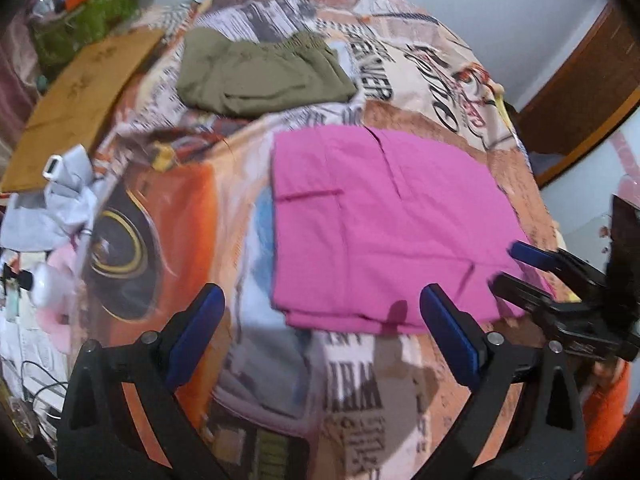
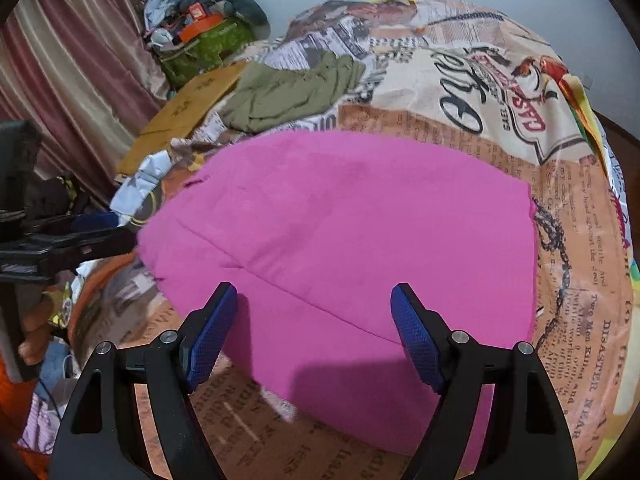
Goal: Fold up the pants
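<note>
Pink pants point(image 1: 380, 224) point(image 2: 340, 240) lie folded into a flat rectangle on a bed covered with a printed sheet point(image 1: 440, 80) point(image 2: 500, 120). My left gripper point(image 1: 322, 304) hovers above the near left corner of the pants, jaws wide open, nothing between them. My right gripper point(image 2: 314, 300) hangs over the near edge of the pink fabric, also open and empty. In the left wrist view the right gripper point(image 1: 516, 264) shows at the right edge of the pants. A second pair, olive green pants point(image 1: 260, 72) point(image 2: 292, 92), lies folded further back on the bed.
A brown cardboard sheet point(image 1: 80, 100) point(image 2: 188, 120) lies at the bed's left side, with a green bag point(image 1: 88, 24) point(image 2: 204, 44) of clutter behind it. Crumpled grey cloth point(image 1: 60, 200) and small items sit at the left edge. Curtains point(image 2: 60, 80) hang left; a wooden door frame point(image 1: 580, 92) stands at the right.
</note>
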The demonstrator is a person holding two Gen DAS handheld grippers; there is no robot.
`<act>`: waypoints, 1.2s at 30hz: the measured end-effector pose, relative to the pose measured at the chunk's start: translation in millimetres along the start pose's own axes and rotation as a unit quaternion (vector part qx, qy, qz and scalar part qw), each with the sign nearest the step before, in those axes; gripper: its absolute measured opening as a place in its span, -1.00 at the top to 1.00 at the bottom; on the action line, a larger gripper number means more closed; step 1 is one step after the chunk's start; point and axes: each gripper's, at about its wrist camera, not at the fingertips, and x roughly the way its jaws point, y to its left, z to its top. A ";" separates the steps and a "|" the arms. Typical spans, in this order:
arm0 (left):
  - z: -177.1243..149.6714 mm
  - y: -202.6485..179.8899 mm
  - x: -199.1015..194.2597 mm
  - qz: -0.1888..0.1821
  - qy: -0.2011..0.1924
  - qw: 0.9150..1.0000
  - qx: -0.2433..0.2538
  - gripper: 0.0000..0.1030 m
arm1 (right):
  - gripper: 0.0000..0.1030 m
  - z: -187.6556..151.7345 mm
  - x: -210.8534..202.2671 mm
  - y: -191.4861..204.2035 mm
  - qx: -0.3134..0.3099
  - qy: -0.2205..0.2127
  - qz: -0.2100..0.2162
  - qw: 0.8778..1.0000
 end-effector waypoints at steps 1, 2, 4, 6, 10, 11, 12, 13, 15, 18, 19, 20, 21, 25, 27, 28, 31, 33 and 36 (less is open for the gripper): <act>-1.4 -1.5 1.1 -0.009 0.006 1.000 0.000 -0.94 | -0.48 -0.8 3.6 -0.5 0.001 0.007 -0.001 1.000; -2.9 -3.3 3.1 -0.020 0.015 1.000 0.000 -0.94 | -0.48 -1.6 4.4 -0.2 0.000 0.005 -0.001 1.000; -7.1 -6.4 9.6 -0.042 0.036 0.998 -0.007 -0.94 | -0.49 -3.2 2.8 0.2 -0.003 0.002 -0.001 1.000; -10.5 -6.8 16.2 -0.058 0.054 0.997 -0.021 -0.93 | -0.50 -3.6 2.3 0.1 -0.005 0.003 -0.001 1.000; -16.6 -3.8 22.5 -0.074 0.067 0.994 -0.054 -0.85 | -0.51 -4.8 1.6 0.7 -0.004 0.000 0.001 1.000; -17.5 -3.3 22.7 -0.078 0.067 0.993 -0.058 -0.85 | -0.51 -4.8 1.9 0.7 -0.004 0.000 0.001 1.000; -17.3 -2.3 23.5 -0.083 0.068 0.992 -0.063 -0.85 | -0.52 -5.1 2.2 0.4 -0.004 -0.001 0.002 1.000; -16.8 -0.5 25.3 -0.090 0.070 0.991 -0.071 -0.85 | -0.53 -5.4 2.3 0.2 -0.005 -0.002 0.003 1.000; -15.2 5.1 28.4 -0.108 0.073 0.987 -0.092 -0.85 | -0.54 -5.9 2.9 0.5 -0.006 -0.003 0.003 1.000; -10.2 12.2 33.4 -0.138 0.070 0.980 -0.125 -0.85 | -0.56 -6.0 3.6 -0.7 -0.006 -0.003 0.006 1.000; -8.6 14.1 34.9 -0.145 0.068 0.978 -0.135 -0.85 | -0.56 -6.0 3.8 -0.9 -0.006 -0.003 0.007 1.000; -6.8 15.7 36.1 -0.152 0.064 0.976 -0.143 -0.85 | -0.56 -5.9 4.0 -1.1 -0.007 -0.003 0.007 1.000; -4.7 16.4 37.5 -0.153 0.058 0.975 -0.149 -0.83 | -0.56 -6.0 4.1 -1.6 -0.007 -0.002 0.008 1.000; 1.9 7.8 38.6 -0.081 0.033 0.988 -0.127 -0.15 | -0.57 -6.3 4.3 -1.8 -0.008 -0.001 0.010 1.000; 3.5 1.6 37.0 -0.058 0.018 0.992 -0.112 0.17 | -0.57 -7.0 4.5 -1.6 -0.009 -0.001 0.011 1.000; 4.3 0.0 35.9 -0.050 0.010 0.993 -0.109 0.27 | -0.57 -7.1 4.6 -1.5 -0.009 -0.001 0.011 1.000; 5.9 -5.0 32.5 -0.023 -0.011 0.996 -0.090 0.54 | -0.57 -7.2 4.6 -1.4 -0.009 -0.002 0.012 1.000; 5.9 -8.5 32.1 -0.009 -0.021 0.997 -0.077 0.56 | -0.57 -7.2 4.4 -1.9 -0.009 -0.001 0.012 1.000; 6.1 -11.0 29.5 0.005 -0.029 0.998 -0.054 0.57 | -0.56 -8.0 3.0 -2.5 -0.010 -0.002 0.009 1.000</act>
